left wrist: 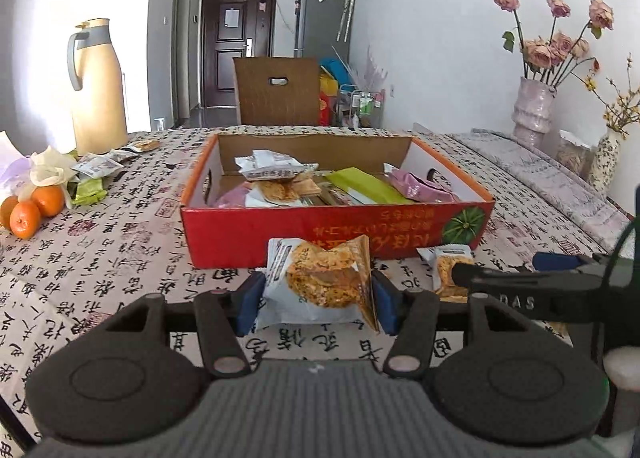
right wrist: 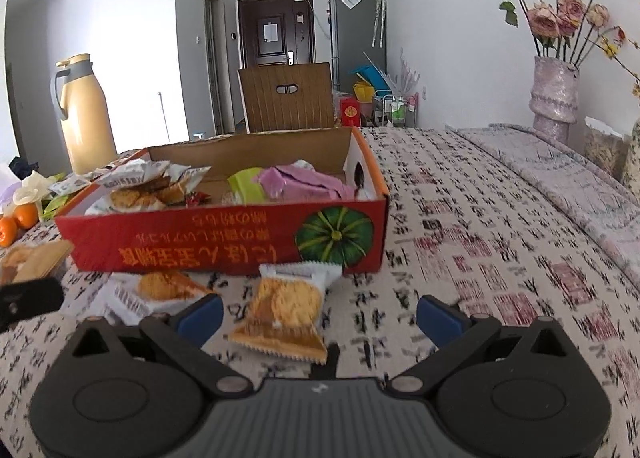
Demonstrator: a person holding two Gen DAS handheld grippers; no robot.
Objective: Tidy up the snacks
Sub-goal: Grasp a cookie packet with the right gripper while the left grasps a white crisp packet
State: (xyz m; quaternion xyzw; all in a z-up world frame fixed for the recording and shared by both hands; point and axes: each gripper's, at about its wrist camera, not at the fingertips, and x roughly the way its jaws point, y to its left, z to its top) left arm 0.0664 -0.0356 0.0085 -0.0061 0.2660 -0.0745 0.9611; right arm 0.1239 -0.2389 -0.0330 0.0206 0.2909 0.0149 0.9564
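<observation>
Far left of the left wrist view: oranges and loose packets by a thermos. Centre: red box containing mixed snack packets, green and purple among them. Lower centre: left gripper clamped on a biscuit packet. Right wrist view: right gripper wide apart, holding nothing, another biscuit packet on the tablecloth between its fingers.

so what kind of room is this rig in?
Most likely a home dining area in a flat. A table under a calligraphy-print tablecloth holds a thermos jug and a vase of dried roses; beyond stand a fridge and an entrance door.
</observation>
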